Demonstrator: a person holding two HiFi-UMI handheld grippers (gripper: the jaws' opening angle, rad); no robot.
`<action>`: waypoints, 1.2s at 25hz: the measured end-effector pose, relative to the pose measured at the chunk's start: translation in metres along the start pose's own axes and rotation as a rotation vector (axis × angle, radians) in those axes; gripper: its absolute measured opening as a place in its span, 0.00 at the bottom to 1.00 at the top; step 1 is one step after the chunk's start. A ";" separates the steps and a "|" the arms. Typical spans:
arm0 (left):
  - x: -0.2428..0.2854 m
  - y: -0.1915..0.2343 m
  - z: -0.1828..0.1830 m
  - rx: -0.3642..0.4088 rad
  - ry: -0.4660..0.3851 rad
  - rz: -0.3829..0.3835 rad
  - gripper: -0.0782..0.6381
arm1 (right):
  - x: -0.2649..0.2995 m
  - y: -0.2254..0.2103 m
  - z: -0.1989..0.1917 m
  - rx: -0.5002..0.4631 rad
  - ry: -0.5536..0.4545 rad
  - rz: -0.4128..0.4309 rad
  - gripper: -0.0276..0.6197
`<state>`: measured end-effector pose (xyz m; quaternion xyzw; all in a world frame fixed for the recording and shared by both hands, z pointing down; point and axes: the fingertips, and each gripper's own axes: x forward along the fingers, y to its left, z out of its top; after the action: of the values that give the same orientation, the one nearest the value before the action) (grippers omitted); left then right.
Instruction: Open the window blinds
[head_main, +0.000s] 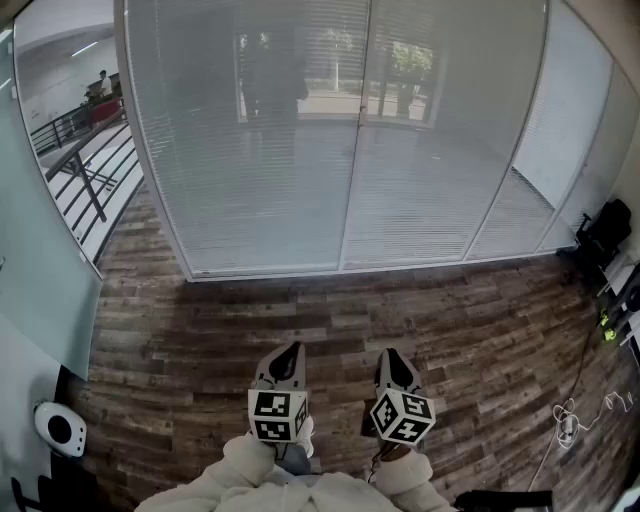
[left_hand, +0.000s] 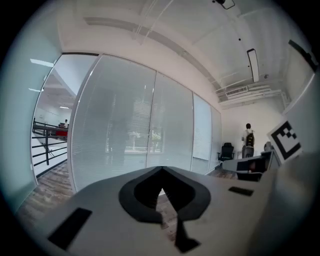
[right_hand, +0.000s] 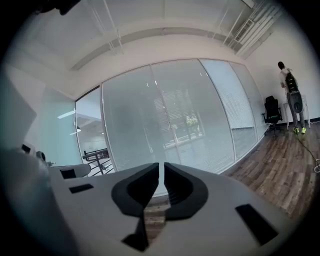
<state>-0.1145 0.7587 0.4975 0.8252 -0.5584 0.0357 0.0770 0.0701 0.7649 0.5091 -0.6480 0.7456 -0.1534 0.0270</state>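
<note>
The window blinds (head_main: 300, 150) hang lowered with their slats closed behind a wall of glass panels, across a strip of wooden floor (head_main: 330, 320) from me. They also fill the middle of the left gripper view (left_hand: 120, 125) and the right gripper view (right_hand: 150, 115). My left gripper (head_main: 288, 352) is low in the head view and points at the blinds; its jaw tips touch (left_hand: 161, 171) and hold nothing. Beside it, my right gripper (head_main: 393, 358) points the same way with only a narrow slit between its jaws (right_hand: 161, 170), also holding nothing. Both are well short of the glass.
A white round device (head_main: 58, 428) sits on the floor at the left. A black chair (head_main: 603, 235) and loose cables (head_main: 575, 420) are at the right. A railing (head_main: 85, 160) runs beyond the left glass. A person (right_hand: 290, 95) stands far right near a desk (left_hand: 250, 162).
</note>
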 end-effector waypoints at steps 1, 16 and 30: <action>0.006 0.001 0.000 0.001 0.000 -0.002 0.11 | 0.006 -0.002 0.001 0.003 -0.004 0.001 0.11; 0.173 0.057 0.040 0.019 -0.001 -0.032 0.11 | 0.173 -0.020 0.053 0.005 -0.048 0.003 0.11; 0.337 0.138 0.073 0.037 0.020 -0.050 0.11 | 0.356 -0.019 0.094 -0.013 -0.046 -0.004 0.11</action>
<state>-0.1189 0.3877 0.4863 0.8399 -0.5360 0.0523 0.0680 0.0541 0.3978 0.4809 -0.6530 0.7444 -0.1336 0.0395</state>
